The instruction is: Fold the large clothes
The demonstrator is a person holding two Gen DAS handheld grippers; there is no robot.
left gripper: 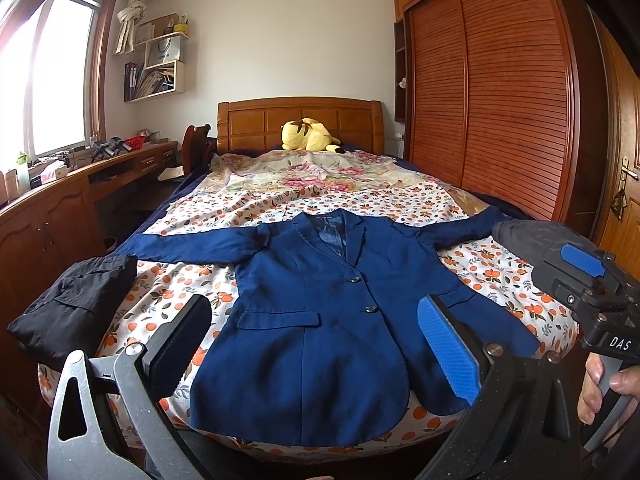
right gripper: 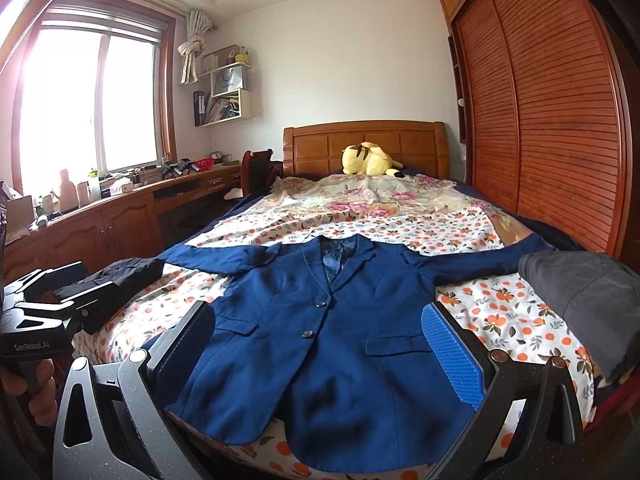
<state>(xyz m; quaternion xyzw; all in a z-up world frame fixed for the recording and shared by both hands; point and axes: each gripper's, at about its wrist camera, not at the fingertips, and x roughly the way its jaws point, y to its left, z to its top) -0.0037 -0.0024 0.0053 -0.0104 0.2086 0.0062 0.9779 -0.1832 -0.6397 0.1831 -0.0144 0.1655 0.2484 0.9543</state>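
Your left gripper [left gripper: 312, 344] and right gripper [right gripper: 320, 344] both hover with jaws wide apart, holding nothing, above the hem of the blazer [left gripper: 320, 320]. It lies flat, front up and buttoned, sleeves spread, on the bed [left gripper: 500, 276], between black trousers [left gripper: 76, 304] and a grey garment [right gripper: 580, 296].

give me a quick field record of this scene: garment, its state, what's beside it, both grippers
garment: blue blazer
state: flat on bed, front up, buttoned, sleeves spread, unfolded
left of it: folded black garment
right of it: dark grey garment
far end: yellow plush toy by headboard
left gripper: open, above hem, holding nothing
right gripper: open, above hem, holding nothing
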